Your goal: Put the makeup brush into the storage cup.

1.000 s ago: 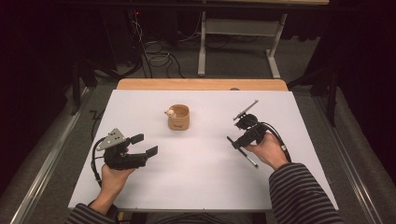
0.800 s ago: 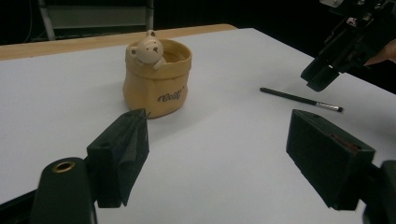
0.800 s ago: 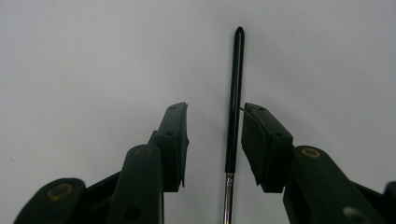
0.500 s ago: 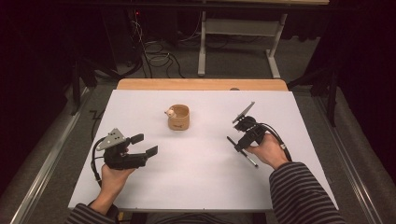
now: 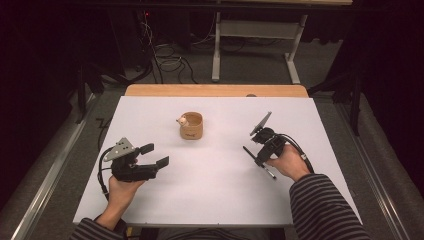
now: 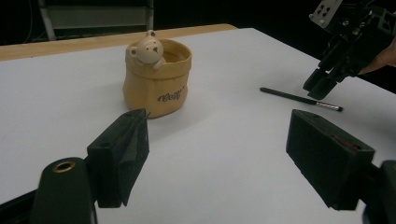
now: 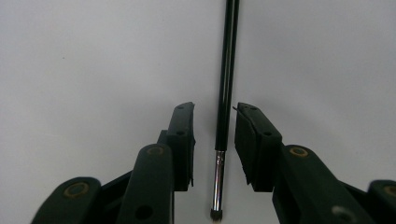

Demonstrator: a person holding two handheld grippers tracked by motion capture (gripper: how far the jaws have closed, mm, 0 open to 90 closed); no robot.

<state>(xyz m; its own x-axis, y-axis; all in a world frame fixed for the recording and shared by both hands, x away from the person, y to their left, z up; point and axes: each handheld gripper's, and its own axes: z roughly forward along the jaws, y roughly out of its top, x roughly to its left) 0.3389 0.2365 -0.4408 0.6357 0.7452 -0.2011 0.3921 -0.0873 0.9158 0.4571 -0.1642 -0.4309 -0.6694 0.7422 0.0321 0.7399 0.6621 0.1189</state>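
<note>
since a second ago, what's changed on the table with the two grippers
The right gripper has just been closing its jaws around the black pen, which lies between them, not yet pinched. Its hand barely shifted. The left gripper stayed open and in place; the bear cup did not move.

Seen along the right gripper (image 7: pixel 215 140), two black jaws reach down toward the white desk (image 7: pixel 84 60) with a slim black brush (image 7: pixel 227 70) lying between them. The jaws have just been closing, yet a narrow gap remains on each side of the handle, and neither pad presses on it. The brush's silver ferrule and dark tip point toward the camera; its handle runs away across the bare surface.
</note>
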